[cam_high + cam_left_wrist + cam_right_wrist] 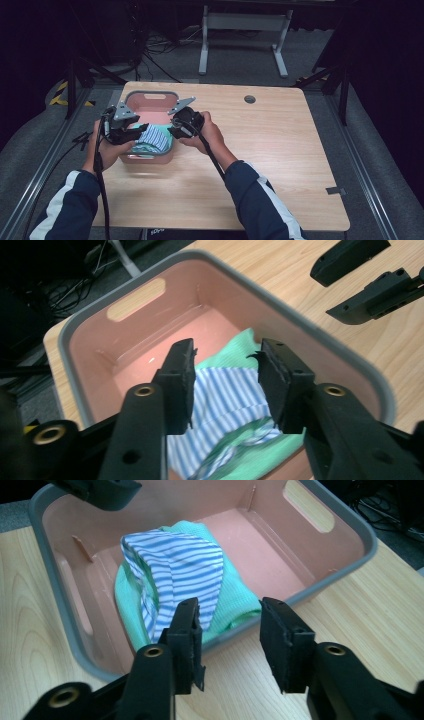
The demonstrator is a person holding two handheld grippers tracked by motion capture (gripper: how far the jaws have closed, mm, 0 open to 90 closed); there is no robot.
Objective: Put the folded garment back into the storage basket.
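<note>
High view: table, light wood, rounded corners, a small round grommet near its far edge; bin, pink inside with a grey rim and a slot handle in its far wall, standing near the table's left edge; cloth, blue-and-white stripes over green, bundled in the near half of the bin; left claw at the bin's near-left corner, above the cloth; right claw at the bin's right rim, just beside the cloth; a hand behind each, dark sleeves with a white stripe coming in from the bottom edge; cables trailing back from both.

Left gripper view: left claw spread, jaws hanging over the cloth with a plain gap between the pads and nothing pinched; striped layer directly below the gap, green layer showing beyond and beneath; bare bin floor farther off; right claw's jaws at the upper right, over the table.

Right gripper view: right claw spread, pinching nothing; its jaws stand over the bin's near rim and the table, just outside the wall; cloth inside, heaped against that wall, striped part uppermost, green part under and around it; cloth apart from both pads.
</note>
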